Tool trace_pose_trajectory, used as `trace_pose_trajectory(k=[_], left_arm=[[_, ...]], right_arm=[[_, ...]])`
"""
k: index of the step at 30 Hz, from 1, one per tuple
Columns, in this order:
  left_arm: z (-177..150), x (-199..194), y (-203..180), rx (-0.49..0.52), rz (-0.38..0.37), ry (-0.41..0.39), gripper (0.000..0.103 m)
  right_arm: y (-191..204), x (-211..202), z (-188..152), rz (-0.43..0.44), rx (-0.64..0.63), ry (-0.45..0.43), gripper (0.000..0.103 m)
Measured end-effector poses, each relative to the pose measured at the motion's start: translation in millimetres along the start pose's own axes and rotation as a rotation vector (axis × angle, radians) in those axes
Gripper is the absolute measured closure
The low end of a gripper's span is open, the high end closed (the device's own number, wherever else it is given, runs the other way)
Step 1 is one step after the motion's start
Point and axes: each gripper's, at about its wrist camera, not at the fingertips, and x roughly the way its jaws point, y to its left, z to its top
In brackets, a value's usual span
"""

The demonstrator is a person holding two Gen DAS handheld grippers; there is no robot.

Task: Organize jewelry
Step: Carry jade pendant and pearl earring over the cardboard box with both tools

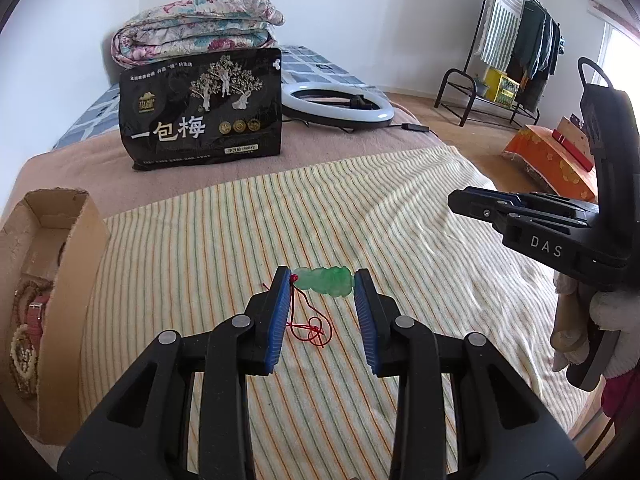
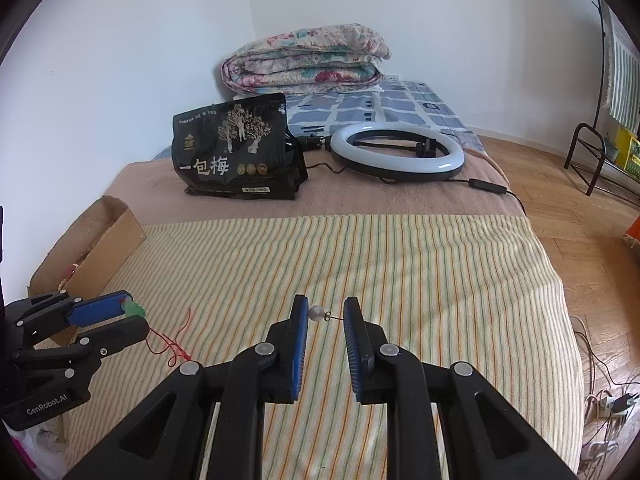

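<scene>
My left gripper [image 1: 323,285] is shut on a green jade pendant [image 1: 326,281], held crosswise between the blue pads above the striped cloth. Its red cord [image 1: 310,326] hangs down and trails on the cloth. In the right wrist view, my right gripper [image 2: 326,314] is shut on a pearl earring [image 2: 316,313], the pearl against the left pad and its thin wire reaching the right pad. The same view shows the left gripper [image 2: 136,314] at the far left with the pendant [image 2: 138,310] and the cord [image 2: 172,346]. The right gripper [image 1: 460,202] appears side-on, with the earring hidden.
An open cardboard box [image 1: 76,264] holding beaded bracelets and a watch sits at the bed's left edge. A black snack bag [image 1: 202,110], a ring light [image 1: 338,104] with its cable, and a folded quilt [image 1: 196,26] lie behind. Beyond the bed's right edge are wooden floor and a clothes rack [image 1: 516,48].
</scene>
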Motion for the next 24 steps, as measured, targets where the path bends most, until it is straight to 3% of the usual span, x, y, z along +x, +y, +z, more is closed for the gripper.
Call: trace_pose_trajectory(k=[15,24], left_arm=[[1.1,-94.5,25.4,-0.016,0.053,-0.127,0.071],[-5.3,-142.9,59.6,-0.039,0.12,-0.199,0.071]], right_arm=[[57.9,-66.6,20.4,0.056,-0.074,-0.084,0.086],[106.6,-80.3,34.2,0.108,-0.127,-0.116,0.086]])
